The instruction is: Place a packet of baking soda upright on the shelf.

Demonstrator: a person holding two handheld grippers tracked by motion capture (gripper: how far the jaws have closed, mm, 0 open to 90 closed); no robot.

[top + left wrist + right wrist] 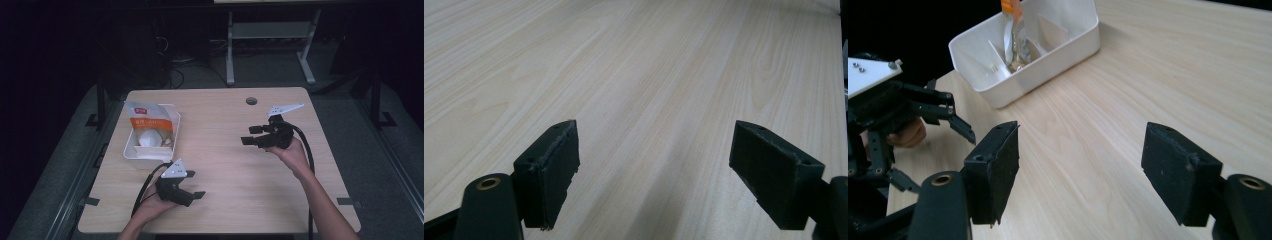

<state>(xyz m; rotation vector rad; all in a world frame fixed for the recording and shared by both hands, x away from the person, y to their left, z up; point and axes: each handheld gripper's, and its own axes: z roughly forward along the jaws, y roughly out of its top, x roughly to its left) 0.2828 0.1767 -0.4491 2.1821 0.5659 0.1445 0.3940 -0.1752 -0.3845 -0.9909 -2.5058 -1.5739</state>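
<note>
From the high view, a white bin [150,145] sits at about nine o'clock on the table [240,165], its long axis running from seven to one o'clock. An orange-and-white packet [150,125] leans inside it, its top toward twelve. The left gripper [192,185] rests at seven o'clock, the right gripper [252,135] at two, well apart.

The left gripper view shows its jaws spread wide over bare wood grain.

The right gripper view shows its jaws wide apart and empty, facing the bin [1058,50]. Here inner dividers appear; the packet [1015,30] is cut off at the top, its print unreadable.
</note>
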